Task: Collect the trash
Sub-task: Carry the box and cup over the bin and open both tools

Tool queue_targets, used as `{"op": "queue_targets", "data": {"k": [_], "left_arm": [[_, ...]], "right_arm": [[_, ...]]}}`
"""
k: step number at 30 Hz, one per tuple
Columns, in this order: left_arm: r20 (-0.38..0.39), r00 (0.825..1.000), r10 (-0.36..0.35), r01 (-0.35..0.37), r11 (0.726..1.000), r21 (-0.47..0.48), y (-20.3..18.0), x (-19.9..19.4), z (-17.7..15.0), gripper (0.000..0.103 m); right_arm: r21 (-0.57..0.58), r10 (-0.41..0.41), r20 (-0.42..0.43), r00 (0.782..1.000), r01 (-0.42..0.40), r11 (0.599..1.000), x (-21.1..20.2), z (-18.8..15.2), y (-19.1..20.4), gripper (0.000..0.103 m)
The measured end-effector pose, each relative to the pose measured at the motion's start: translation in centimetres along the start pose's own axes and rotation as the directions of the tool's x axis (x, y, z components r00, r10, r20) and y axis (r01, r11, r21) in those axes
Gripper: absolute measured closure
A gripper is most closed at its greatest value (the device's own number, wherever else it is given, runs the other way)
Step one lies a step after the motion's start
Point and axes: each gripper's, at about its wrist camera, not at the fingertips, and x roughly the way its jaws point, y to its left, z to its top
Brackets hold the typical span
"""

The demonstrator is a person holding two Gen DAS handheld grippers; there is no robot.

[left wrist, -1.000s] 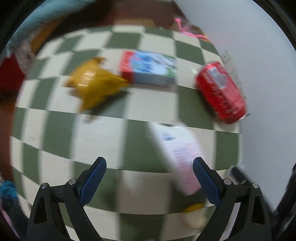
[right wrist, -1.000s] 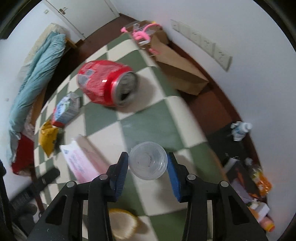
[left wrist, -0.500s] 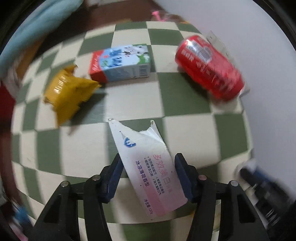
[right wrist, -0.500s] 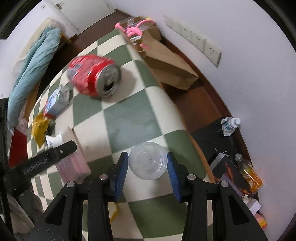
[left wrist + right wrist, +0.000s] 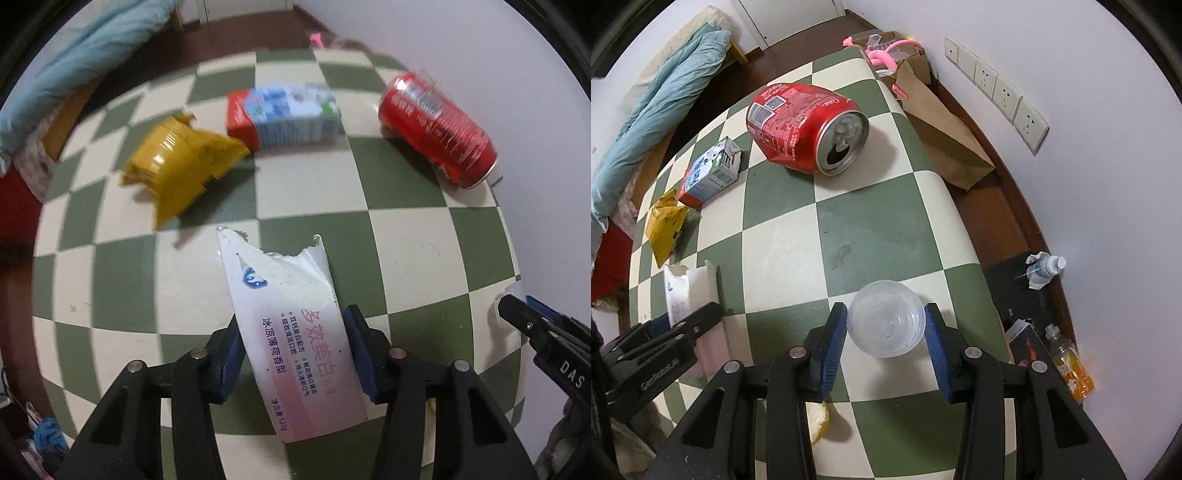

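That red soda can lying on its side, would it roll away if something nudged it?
Probably. The red can lies on its side on the smooth checkered table, so a sideways nudge would likely roll it. Its dented wall may make it wobble. Open-topped, it looks empty and light.

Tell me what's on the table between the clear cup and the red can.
Nothing: in the right wrist view, only bare checkered tabletop lies between the clear cup and the red can.

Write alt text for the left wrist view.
The left tongs grip a torn white-and-pink box over a green-and-cream checkered table. Beyond lie a yellow wrapper, a milk carton and a red can.
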Motion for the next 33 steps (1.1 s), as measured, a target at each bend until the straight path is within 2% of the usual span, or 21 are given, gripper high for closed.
{"op": "queue_targets", "data": {"k": [4,10,15,20,26,29,33], "left_arm": [[0.087,0.996,0.028,-0.029,1.000,0.011,0.2,-3.9,-0.9,0.055],[0.201,0.979,0.018,-0.021,1.000,0.012,3.3,-11.9,-3.4,0.055],[0.287,0.957,0.050,-0.051,0.999,-0.002,9.1,-16.3,-5.2,0.055],[0.339,0.935,0.108,-0.091,0.994,-0.065,14.9,-20.6,-7.8,0.055],[0.362,0.912,0.194,-0.134,0.974,-0.185,22.8,-24.0,-11.5,0.055],[0.352,0.907,0.231,-0.149,0.958,-0.245,26.6,-24.3,-13.1,0.055],[0.317,0.912,0.262,-0.158,0.935,-0.318,31.1,-23.3,-15.1,0.055]], "right_arm": [[-0.019,0.016,0.018,1.000,-0.015,1.000,-1.3,-0.5,0.9,0.059],[-0.078,0.082,0.077,0.994,-0.076,0.994,-5.7,-2.0,4.0,0.059],[-0.137,0.175,0.110,0.978,-0.160,0.978,-10.0,-4.0,8.3,0.059],[-0.218,0.278,0.106,0.955,-0.251,0.943,-13.0,-6.4,14.7,0.059],[-0.340,0.398,0.048,0.916,-0.360,0.869,-15.6,-9.7,24.6,0.059],[-0.410,0.435,-0.006,0.900,-0.399,0.820,-15.8,-11.8,30.4,0.059],[-0.479,0.437,-0.078,0.896,-0.418,0.772,-14.3,-14.4,37.2,0.059]]}}
